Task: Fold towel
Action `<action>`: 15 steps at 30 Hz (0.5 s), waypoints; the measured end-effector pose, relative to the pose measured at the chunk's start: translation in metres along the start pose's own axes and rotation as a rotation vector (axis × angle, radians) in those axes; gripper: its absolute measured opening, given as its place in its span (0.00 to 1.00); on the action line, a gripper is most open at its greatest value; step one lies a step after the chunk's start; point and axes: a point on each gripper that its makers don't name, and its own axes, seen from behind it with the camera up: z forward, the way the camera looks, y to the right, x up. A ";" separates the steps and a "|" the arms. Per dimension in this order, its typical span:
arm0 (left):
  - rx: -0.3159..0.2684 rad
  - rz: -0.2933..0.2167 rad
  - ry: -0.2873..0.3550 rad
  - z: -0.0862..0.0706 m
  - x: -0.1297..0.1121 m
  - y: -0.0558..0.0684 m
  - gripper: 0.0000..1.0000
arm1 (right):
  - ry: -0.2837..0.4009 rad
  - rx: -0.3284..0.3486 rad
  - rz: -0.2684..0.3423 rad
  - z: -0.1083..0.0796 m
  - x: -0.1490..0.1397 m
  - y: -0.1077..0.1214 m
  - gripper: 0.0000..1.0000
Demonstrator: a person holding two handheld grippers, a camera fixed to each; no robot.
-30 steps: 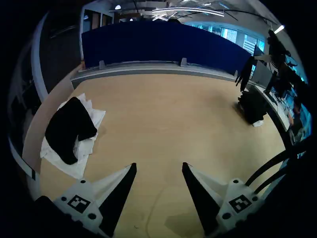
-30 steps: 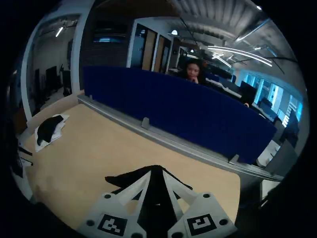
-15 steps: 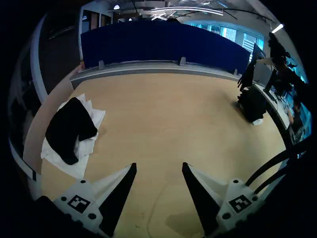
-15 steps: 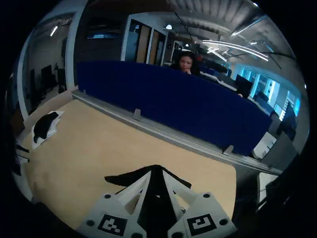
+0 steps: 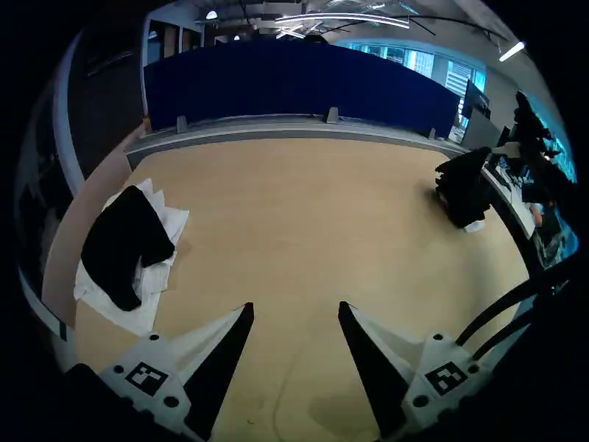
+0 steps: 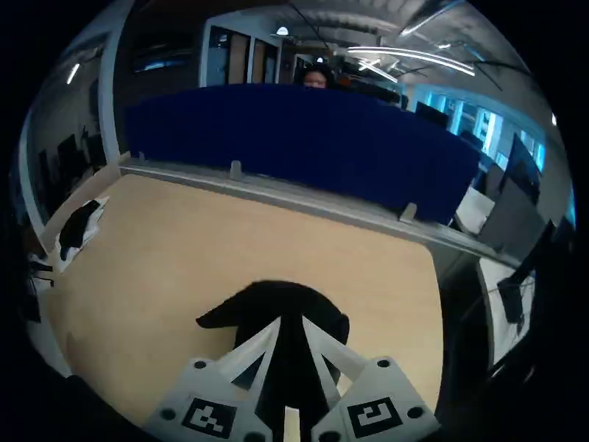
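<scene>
In the right gripper view, my right gripper (image 6: 291, 333) is shut on a black towel (image 6: 274, 300). The cloth bunches in front of the fingertips, low over the wooden table (image 6: 184, 243), with one corner sticking out to the left. In the left gripper view, my left gripper (image 5: 294, 313) stands open above the table's near edge with nothing between its fingers. The same black towel (image 5: 462, 190) appears there as a dark heap at the table's far right edge.
A pile of black and white towels (image 5: 127, 252) lies at the table's left edge, seen small in the right gripper view as the towel pile (image 6: 77, 225). A blue divider (image 5: 294, 81) runs along the back. A person (image 6: 318, 74) sits behind it. Cables (image 5: 508, 313) cross the lower right.
The right gripper has swung round and dropped lower, and the black towel now bunches wider in front of it. In the left gripper view the dark heap sank lower. The left gripper barely moved.
</scene>
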 end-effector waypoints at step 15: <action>-0.012 0.026 0.005 -0.002 0.006 0.010 0.85 | -0.117 -0.049 0.135 0.002 -0.106 0.011 0.06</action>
